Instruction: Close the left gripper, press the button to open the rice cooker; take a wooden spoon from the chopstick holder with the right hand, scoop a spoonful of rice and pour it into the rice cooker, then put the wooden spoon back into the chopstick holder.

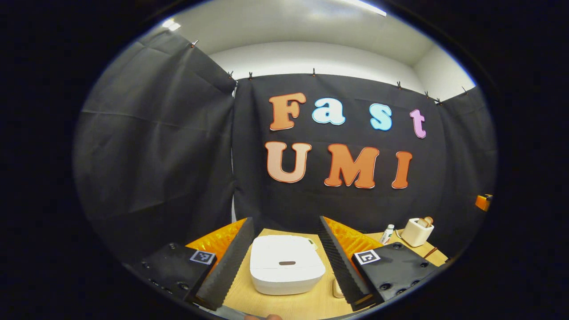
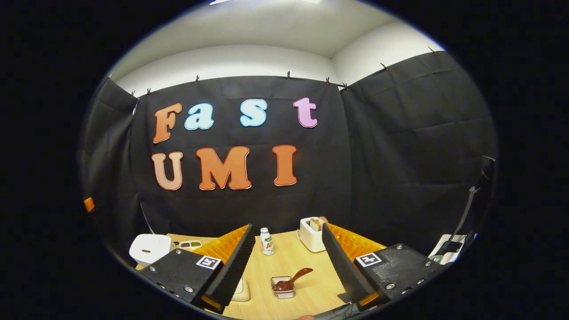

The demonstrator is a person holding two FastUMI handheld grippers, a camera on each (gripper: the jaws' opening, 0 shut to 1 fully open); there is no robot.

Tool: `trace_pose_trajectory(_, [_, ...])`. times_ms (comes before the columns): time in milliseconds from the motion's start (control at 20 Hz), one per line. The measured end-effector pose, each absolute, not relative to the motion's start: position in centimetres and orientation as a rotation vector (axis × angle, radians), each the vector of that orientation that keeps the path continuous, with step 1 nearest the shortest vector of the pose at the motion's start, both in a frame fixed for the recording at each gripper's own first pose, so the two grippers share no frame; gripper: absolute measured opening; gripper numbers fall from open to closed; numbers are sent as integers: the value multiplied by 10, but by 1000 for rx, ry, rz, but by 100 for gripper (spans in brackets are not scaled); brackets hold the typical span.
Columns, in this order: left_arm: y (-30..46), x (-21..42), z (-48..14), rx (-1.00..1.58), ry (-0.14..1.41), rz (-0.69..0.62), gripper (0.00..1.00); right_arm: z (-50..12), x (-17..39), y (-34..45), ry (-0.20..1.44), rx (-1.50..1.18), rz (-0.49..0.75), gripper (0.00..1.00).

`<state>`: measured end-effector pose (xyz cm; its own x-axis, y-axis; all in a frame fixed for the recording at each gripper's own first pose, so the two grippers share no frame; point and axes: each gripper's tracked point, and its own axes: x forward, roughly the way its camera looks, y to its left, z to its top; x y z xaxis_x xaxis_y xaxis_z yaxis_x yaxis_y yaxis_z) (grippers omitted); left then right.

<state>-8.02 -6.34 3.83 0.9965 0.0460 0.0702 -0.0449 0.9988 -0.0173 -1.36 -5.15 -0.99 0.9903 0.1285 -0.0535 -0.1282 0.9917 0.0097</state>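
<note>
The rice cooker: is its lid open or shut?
Shut. The cooker shows a flat lid lying flush on its body, between the open left tongs.

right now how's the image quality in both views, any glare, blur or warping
Left gripper view: strong fisheye bending at the edges, ceiling light glare at top, rice cooker sharp and evenly lit between the open fingers. Right gripper view: same warping, wooden spoon and small bottle in focus, soft shadows on the table, no motion blur.

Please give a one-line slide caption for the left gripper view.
Open left gripper frames the closed white rice cooker on the wooden table.
</note>
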Motion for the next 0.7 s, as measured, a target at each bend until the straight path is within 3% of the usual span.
trace_pose_trajectory(500, [-53,-64,13,-65,26,15,97,-20,-15,-32,85,-42,159,95])
trace_pose_trajectory(600, [-52,-63,12,-48,32,25,94,-20,-15,-26,88,-35,182,95])
trace_pose_trajectory(700, [-51,-62,13,-30,29,29,79,-23,-13,-26,91,-37,187,95])
